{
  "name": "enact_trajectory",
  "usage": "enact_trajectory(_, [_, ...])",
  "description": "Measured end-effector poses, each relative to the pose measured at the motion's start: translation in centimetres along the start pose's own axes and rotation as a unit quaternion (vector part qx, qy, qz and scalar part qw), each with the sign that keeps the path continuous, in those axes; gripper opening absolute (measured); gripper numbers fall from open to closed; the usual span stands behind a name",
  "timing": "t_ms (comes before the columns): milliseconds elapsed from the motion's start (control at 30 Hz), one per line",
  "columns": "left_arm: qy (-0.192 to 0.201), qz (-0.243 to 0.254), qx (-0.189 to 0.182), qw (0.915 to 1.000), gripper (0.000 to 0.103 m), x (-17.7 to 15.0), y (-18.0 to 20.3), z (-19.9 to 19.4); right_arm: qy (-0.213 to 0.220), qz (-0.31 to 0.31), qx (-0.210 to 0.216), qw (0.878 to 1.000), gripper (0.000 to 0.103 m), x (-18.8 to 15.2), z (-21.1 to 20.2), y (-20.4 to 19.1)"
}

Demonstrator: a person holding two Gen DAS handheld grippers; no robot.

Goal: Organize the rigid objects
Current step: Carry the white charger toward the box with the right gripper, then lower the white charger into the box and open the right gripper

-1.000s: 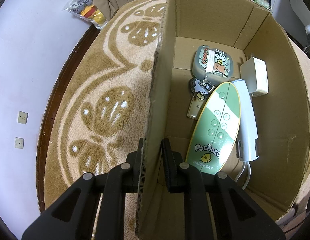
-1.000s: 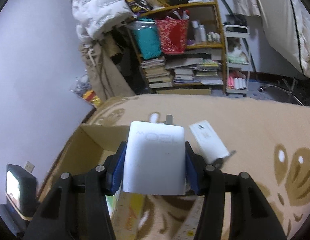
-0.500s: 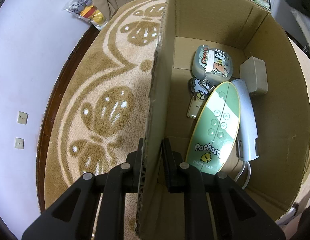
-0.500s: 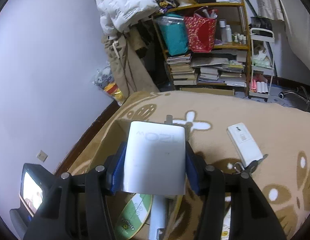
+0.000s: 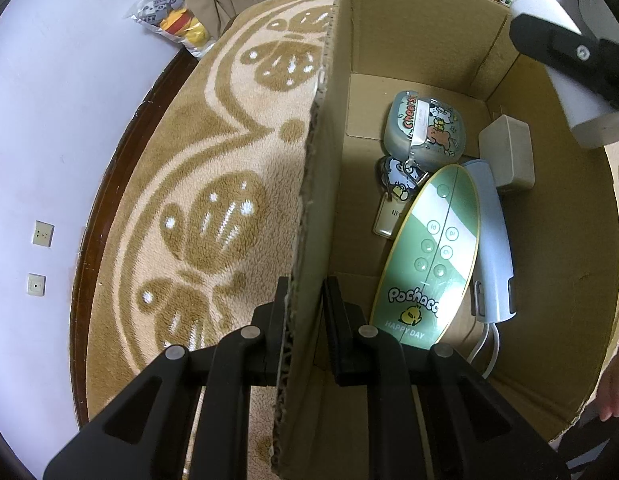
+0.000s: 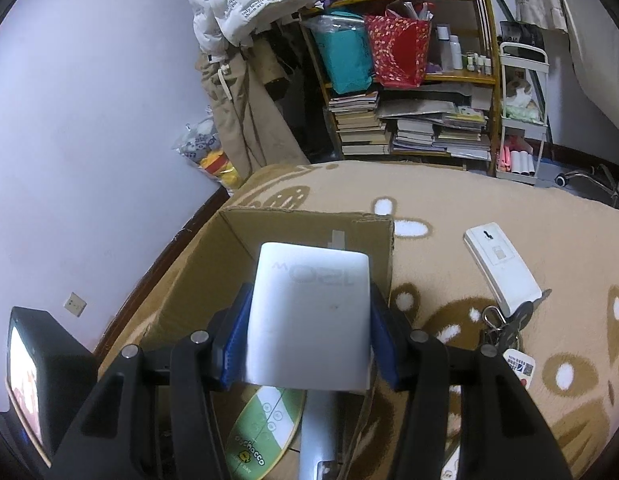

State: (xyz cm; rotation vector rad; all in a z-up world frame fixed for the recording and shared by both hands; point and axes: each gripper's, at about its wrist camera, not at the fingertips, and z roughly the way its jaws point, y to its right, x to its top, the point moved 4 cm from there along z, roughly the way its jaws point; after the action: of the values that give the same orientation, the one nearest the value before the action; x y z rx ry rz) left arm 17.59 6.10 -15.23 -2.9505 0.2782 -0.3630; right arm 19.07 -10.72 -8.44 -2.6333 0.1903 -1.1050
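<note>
Jaws, right gripper (image 6: 309,344), clamp white rounded charger block (image 6: 309,316); left gripper (image 5: 303,320) pinches cardboard box wall (image 5: 309,208).

The white charger (image 6: 309,316) hides most of the cardboard box (image 6: 309,224) floor beneath it. The keys (image 6: 505,328) lie half under the white remote (image 6: 499,266). A hand (image 5: 615,388) is cut off at the picture's edge.

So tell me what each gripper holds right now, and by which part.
The left gripper pinches the brown cardboard box by its side wall's top edge. The right gripper clamps the white rectangular charger block across its two side faces.
</note>
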Motion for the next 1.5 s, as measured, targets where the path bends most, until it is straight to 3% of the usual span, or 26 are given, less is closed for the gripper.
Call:
enact_trajectory(500, [0.0, 0.0, -0.001, 1.0, 0.016, 0.0, -0.1, 0.2, -0.002, -0.018, -0.01, 1.0, 0.058, 0.0, 0.1, -0.2])
enact_trajectory(800, [-0.003, -0.005, -0.003, 1.0, 0.016, 0.0, -0.4, 0.3, 0.01, -0.006, 0.008, 1.0, 0.058, 0.5, -0.6, -0.1])
enact_trajectory(833, [-0.002, -0.005, -0.005, 1.0, 0.016, 0.0, -0.4, 0.3, 0.013, -0.01, 0.008, 1.0, 0.059, 0.5, -0.9, -0.3])
enact_trajectory(933, [-0.002, -0.004, -0.003, 1.0, 0.016, 0.0, -0.4, 0.3, 0.031, -0.025, 0.0, 0.999, 0.075, 1.0, -2.1, -0.5])
enact_trajectory(1133, [-0.003, -0.003, -0.003, 1.0, 0.016, -0.1, -0.4, 0.3, 0.056, -0.034, -0.049, 0.997, 0.092, 1.6, -4.0, 1.3])
enact_trajectory(1267, [-0.004, -0.004, -0.002, 1.0, 0.016, -0.1, -0.3, 0.3, 0.059, -0.012, -0.076, 0.995, 0.092, 1.1, -4.6, 3.8])
enact_trajectory(1500, [-0.005, -0.005, -0.003, 1.0, 0.016, 0.0, -0.4, 0.3, 0.017, 0.019, -0.13, 0.991, 0.092, -1.3, -3.7, 8.6])
